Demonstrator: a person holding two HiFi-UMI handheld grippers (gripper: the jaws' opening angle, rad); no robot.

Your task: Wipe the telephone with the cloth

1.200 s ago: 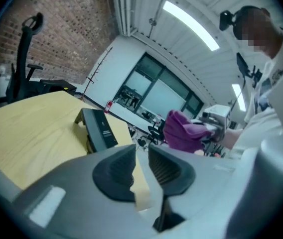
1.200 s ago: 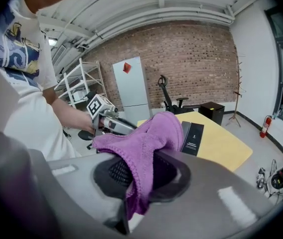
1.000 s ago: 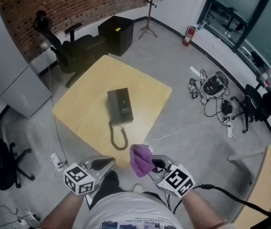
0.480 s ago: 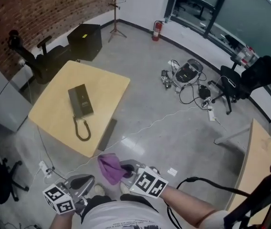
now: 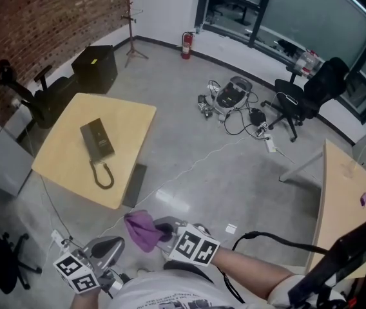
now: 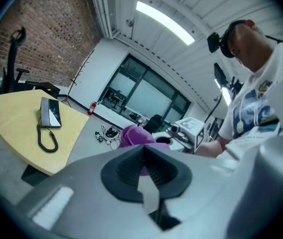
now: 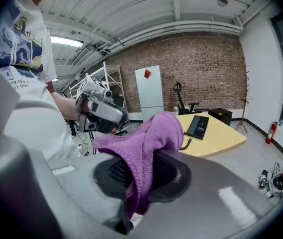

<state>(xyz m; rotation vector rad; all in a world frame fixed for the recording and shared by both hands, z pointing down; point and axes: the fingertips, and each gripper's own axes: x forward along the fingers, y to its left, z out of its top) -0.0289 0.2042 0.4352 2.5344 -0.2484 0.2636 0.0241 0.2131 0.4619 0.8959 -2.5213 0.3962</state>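
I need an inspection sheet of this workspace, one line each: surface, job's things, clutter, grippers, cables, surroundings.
Surface: yellow table, holds only the telephone.
Job's things: telephone lies flat on the table; purple cloth hangs in the right gripper, off the table.
Clutter: nothing seen on the table; a device on the floor.
Grippers: left gripper shut, empty; right gripper shut on the purple cloth; both away from the table.
Cables: coiled cord beside the telephone; cable tangle on the floor.
Surroundings: brick wall, office chair, fire extinguisher.
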